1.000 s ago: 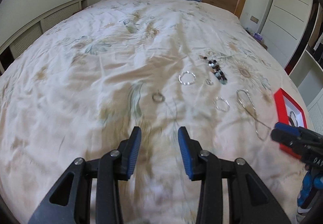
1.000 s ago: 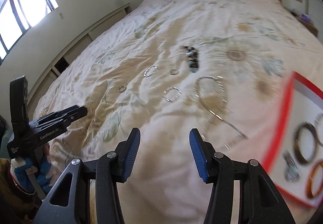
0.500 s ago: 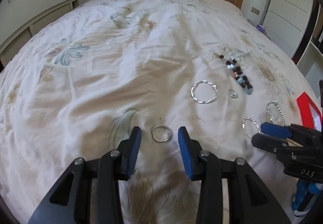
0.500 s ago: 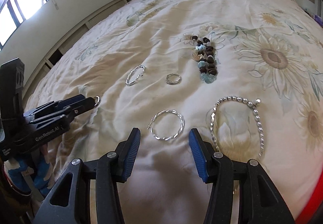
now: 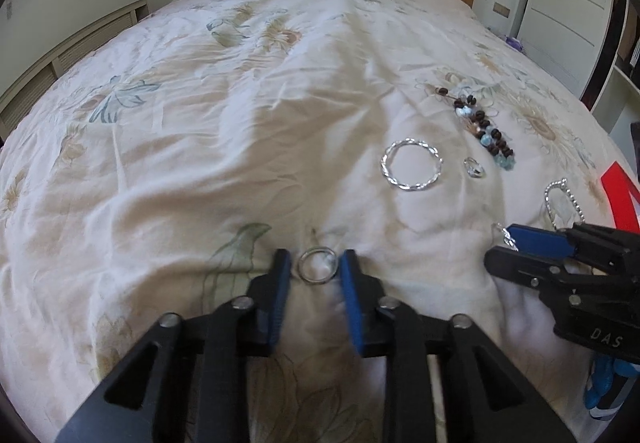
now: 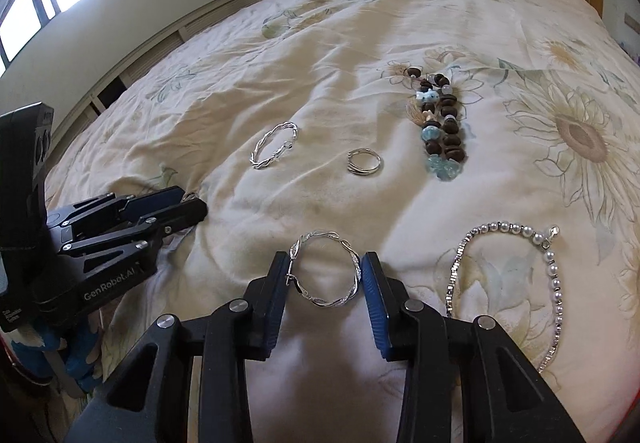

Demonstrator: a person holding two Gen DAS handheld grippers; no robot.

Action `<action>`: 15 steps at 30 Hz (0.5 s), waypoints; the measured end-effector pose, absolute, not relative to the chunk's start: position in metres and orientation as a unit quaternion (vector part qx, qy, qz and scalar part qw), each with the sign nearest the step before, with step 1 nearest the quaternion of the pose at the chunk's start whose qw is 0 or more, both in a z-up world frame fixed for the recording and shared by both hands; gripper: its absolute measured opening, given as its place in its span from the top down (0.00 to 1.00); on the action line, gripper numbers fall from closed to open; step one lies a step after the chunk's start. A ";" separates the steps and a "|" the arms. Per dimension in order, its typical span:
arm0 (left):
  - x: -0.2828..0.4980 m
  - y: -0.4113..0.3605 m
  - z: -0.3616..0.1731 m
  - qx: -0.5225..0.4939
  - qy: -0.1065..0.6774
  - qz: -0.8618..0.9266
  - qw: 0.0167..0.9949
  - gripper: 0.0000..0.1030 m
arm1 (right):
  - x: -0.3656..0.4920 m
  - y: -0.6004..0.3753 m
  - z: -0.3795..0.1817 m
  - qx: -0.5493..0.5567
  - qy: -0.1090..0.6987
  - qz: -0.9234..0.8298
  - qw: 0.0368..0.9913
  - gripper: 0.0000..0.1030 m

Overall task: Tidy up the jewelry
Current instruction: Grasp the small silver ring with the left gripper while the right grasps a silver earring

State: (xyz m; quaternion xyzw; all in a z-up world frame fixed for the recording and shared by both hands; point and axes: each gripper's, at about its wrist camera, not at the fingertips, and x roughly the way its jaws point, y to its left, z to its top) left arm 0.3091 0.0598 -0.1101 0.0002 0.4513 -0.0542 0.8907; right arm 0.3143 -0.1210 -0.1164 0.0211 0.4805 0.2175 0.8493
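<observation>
Early stage: left gripper (image 5: 315, 269) is closing around a small plain silver ring (image 5: 317, 266), right gripper (image 6: 324, 275) closing around a twisted silver hoop (image 6: 325, 269). Other pieces lie beyond on the floral bedspread (image 6: 360, 43).

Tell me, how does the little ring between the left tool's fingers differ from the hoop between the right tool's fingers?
The ring is a plain, smooth band; the hoop is twisted wire with a clasp.
The ring is clearly smaller across than the hoop.
The ring lies with gaps on both sides inside the closing left gripper; the hoop nearly fills the closing right gripper, almost touching both pads.
Both are silver-coloured and lie flat on the bedspread.
</observation>
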 end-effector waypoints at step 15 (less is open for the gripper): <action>0.279 0.057 -0.074 0.004 0.433 -0.061 0.899 0.82 | 0.283 -0.129 -0.086 0.042 0.464 0.229 0.855 0.96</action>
